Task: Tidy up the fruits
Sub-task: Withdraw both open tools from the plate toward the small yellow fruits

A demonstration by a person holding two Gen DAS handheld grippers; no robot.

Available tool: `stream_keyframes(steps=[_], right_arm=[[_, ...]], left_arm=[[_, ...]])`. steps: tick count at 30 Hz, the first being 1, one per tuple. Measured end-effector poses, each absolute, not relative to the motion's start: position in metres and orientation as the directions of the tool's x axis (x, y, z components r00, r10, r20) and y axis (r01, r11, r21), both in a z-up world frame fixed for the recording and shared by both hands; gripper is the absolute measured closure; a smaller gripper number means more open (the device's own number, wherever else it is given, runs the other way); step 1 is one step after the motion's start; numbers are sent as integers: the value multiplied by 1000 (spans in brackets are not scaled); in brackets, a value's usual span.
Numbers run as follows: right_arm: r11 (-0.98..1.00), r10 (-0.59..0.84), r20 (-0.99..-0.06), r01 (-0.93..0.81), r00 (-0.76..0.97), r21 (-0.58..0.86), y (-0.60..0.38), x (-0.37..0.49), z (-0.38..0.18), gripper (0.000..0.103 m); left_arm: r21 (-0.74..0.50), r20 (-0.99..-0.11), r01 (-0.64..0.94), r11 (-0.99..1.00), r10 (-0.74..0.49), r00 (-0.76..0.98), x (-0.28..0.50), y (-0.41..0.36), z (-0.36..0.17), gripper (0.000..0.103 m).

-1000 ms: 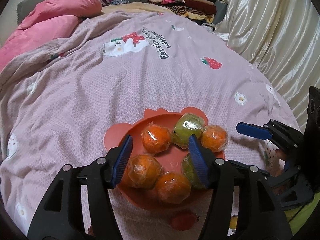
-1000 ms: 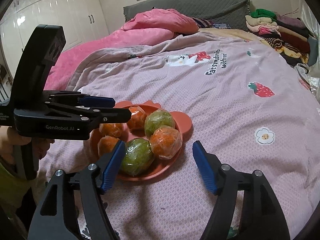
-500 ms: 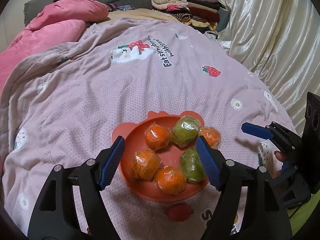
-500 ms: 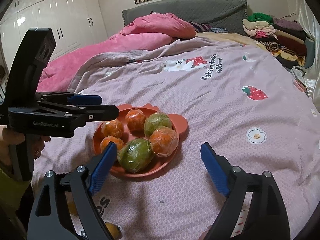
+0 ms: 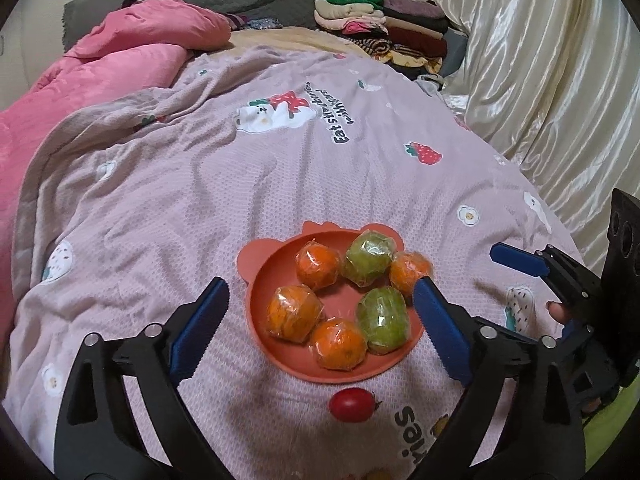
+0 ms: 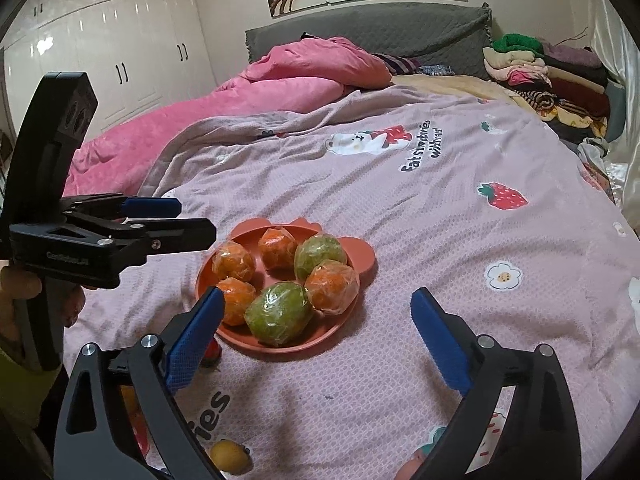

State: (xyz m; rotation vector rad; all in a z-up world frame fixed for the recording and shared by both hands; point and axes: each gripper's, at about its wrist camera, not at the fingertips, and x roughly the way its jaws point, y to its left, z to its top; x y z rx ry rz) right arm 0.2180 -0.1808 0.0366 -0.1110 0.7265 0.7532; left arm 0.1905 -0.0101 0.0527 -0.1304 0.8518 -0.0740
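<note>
A round orange-red plate [image 5: 276, 356] with small ear-shaped bumps on its rim sits on a bed covered by a pale purple blanket [image 5: 200, 200] printed with strawberries and flowers. Six fruits wrapped in clear film lie packed together on the plate: four orange ones [image 5: 294, 311] and two green ones [image 5: 383, 319]. In the left wrist view the left gripper [image 5: 322, 324] hovers over the plate with its jaws opening wide; the blue pads stand on either side of the plate and press on nothing, so it holds no fruit. A small red tomato [image 5: 352, 405] lies on the blanket just beside the near rim of the plate. In the right wrist view the right gripper [image 6: 316, 332] hangs near the plate's right side, its jaws also opening wide and empty, with the nearest green fruit [image 6: 279, 312] just inside the left pad but not touched. A small yellow fruit [image 6: 229, 456] lies on the blanket close to the camera. A pink quilt [image 6: 280, 80] is bunched at the head of the bed, and folded clothes [image 6: 536, 68] are stacked at the far right corner.
</note>
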Motion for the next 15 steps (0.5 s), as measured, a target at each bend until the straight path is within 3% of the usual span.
stream_keyframes(steps=[15], right_arm=[[717, 605, -621, -681, 499, 151, -179, 204, 46, 8]], left_arm=[[-150, -722, -33, 988, -87, 686, 160, -4, 63, 10]])
